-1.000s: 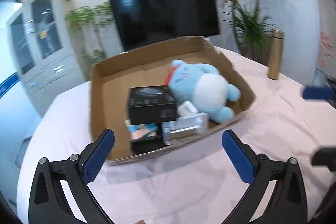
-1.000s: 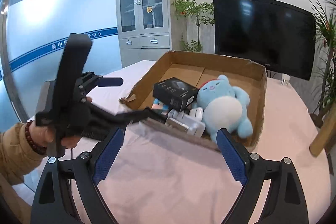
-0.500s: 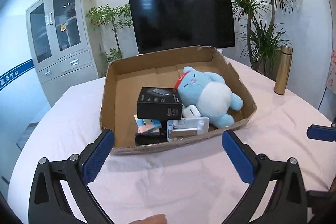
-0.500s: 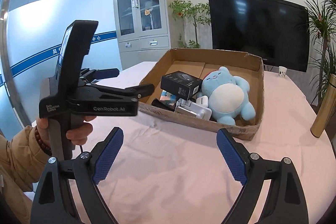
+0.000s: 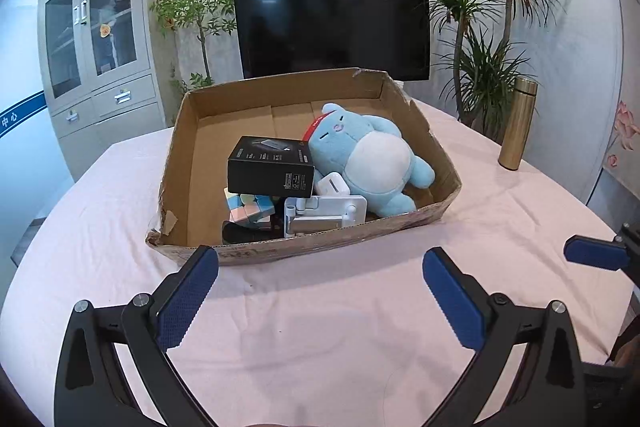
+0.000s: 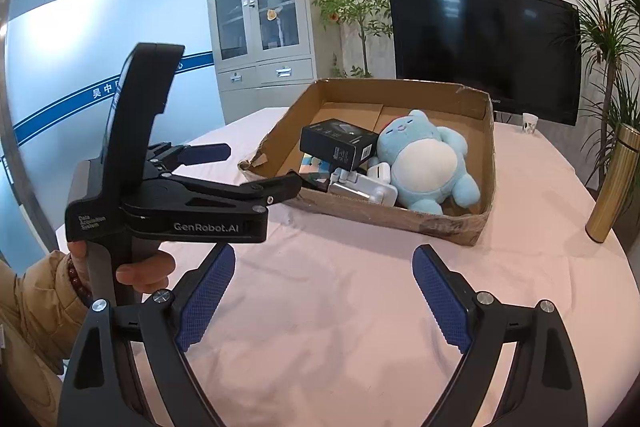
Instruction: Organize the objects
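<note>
Toy [image 5: 368,159] in the box [image 5: 176,163] looks soft and light; its round belly seems easiest to squeeze. Both grippers [image 5: 320,283] [image 6: 322,281] gape wide, holding nothing.

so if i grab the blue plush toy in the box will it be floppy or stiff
Probably soft: the blue plush toy looks stuffed and rounded, so pads would sink in. Its limbs likely flop. Likely light for its bulk, though it leans on the black box, which might shift.

Right gripper [image 6: 322,291] gapes empty over the tablecloth [image 6: 340,307]; cardboard box [image 6: 400,217] beyond.
</note>
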Demonstrator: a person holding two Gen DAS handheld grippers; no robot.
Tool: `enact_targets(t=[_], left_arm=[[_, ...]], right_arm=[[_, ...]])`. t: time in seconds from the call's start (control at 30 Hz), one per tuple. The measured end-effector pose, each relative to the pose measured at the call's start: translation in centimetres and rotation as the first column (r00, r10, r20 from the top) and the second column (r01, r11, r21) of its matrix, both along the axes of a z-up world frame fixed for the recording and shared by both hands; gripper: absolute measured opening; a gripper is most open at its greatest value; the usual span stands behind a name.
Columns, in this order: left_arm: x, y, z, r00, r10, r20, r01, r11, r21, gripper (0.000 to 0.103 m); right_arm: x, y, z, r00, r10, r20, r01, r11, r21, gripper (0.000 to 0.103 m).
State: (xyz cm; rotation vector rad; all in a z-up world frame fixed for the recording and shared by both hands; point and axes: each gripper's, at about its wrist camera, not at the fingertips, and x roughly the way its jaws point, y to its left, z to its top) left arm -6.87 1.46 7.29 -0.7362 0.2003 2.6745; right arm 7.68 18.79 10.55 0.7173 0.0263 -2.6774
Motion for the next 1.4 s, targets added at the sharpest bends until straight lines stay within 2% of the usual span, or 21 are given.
enact_targets(t=[0.2,0.43,0.67,0.83,0.9,1.0,1.13,1.4], left_arm=[[-0.2,-0.4,-0.4,1.000,0.028,0.012,-0.028,1.000,0.008,0.102],[-0.2,0.0,-1.2,0.998,0.066,-0.006,-0.066,0.997,-0.046,0.102],[-0.1,-0.2,-1.1,1.000,0.027,0.005,-0.027,1.000,-0.002,0.102],[-0.6,-1.0,-1.0,0.998,-0.025,0.059,0.020,0.997,0.080,0.102],[-0.7,-1.1,-1.0,0.998,-0.025,0.065,0.019,0.996,0.087,0.102],[-0.7,-0.6,-1.1,0.999,0.024,0.045,-0.026,0.999,0.032,0.102],[-0.7,0.1,-1.7,0.997,0.040,0.061,-0.038,0.999,-0.029,0.102],[-0.8,0.7,-2.1,0.998,0.035,0.056,-0.032,0.998,-0.063,0.102]], right_arm=[[0.2,-0.3,-0.4,1.000,0.002,0.014,-0.002,1.000,0.001,0.091],[0.2,-0.3,-0.8,1.000,0.000,0.026,0.000,1.000,-0.001,0.091],[0.3,-0.4,-1.2,0.999,0.003,0.040,-0.003,1.000,-0.006,0.091],[0.5,-0.2,-1.4,0.999,0.000,0.042,0.001,1.000,-0.012,0.091],[0.6,-0.2,-1.4,0.999,0.001,0.042,0.000,1.000,-0.014,0.091],[0.6,-0.2,-1.4,0.999,0.001,0.041,0.000,1.000,-0.012,0.091],[0.6,-0.2,-1.4,0.999,0.000,0.040,0.000,1.000,-0.012,0.091],[0.6,-0.1,-1.5,0.999,0.005,0.045,-0.004,1.000,-0.012,0.091]])
